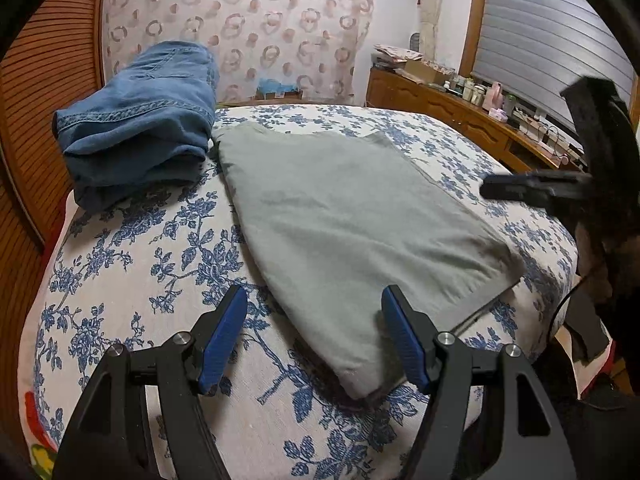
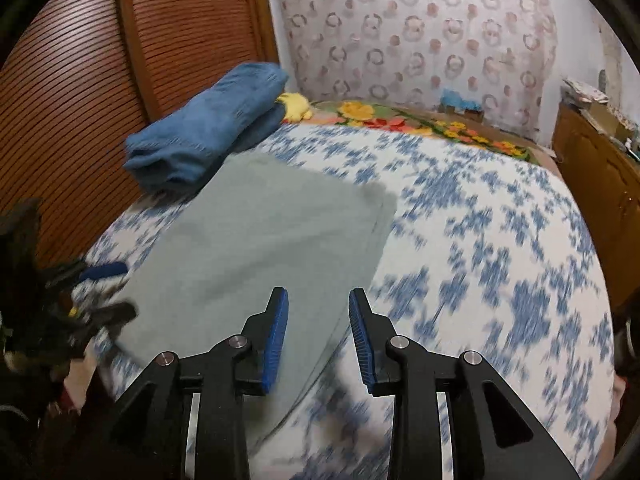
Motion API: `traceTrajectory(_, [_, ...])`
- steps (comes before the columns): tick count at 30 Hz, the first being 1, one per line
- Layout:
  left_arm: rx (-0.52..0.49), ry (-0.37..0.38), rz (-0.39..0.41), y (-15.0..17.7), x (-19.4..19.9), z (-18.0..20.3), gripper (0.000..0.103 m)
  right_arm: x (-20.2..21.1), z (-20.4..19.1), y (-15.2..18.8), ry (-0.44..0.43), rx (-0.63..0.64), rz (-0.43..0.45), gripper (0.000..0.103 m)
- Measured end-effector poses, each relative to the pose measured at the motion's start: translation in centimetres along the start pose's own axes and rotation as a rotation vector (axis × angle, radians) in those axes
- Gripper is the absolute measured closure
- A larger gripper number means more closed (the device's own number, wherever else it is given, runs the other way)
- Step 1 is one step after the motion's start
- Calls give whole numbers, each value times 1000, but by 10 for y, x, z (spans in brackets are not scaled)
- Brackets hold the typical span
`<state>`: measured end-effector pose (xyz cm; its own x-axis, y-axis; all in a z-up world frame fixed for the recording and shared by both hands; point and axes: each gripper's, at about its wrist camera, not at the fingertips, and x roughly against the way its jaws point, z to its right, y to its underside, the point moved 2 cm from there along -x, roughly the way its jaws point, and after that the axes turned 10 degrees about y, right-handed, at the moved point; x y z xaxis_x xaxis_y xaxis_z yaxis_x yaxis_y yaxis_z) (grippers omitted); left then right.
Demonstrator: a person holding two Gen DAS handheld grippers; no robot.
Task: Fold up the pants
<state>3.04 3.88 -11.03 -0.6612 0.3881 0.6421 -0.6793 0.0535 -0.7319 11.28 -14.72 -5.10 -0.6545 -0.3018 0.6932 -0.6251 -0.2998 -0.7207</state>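
Note:
Grey pants (image 1: 352, 216) lie folded flat on the floral bedspread (image 1: 140, 260). My left gripper (image 1: 315, 292) hovers open over their near corner, with nothing between its blue pads. The right gripper (image 2: 318, 292) stands over the right edge of the grey pants (image 2: 260, 248); its jaws are partly apart and nothing is pinched. The right wrist view is blurred. The right gripper also shows as a dark, blurred shape (image 1: 500, 190) at the far right of the left wrist view. In the right wrist view the left gripper (image 2: 112, 290) sits at the left edge.
Folded blue jeans (image 1: 140, 124) are stacked at the back left of the bed, beside a slatted wooden door (image 1: 36, 100). A wooden dresser (image 1: 440, 108) crowded with small items runs along the right. A patterned curtain (image 1: 240, 20) hangs behind the bed.

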Motion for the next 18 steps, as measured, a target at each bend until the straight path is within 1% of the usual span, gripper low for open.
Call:
traceTrajectory(7, [-23,-1,-17,12,7,7,32,9,-6,22,-27,-32,-37,71])
traceTrajectory(18, [-37,27,-36,28,19,10,32,12,-18,40,-15,-61,-77,71])
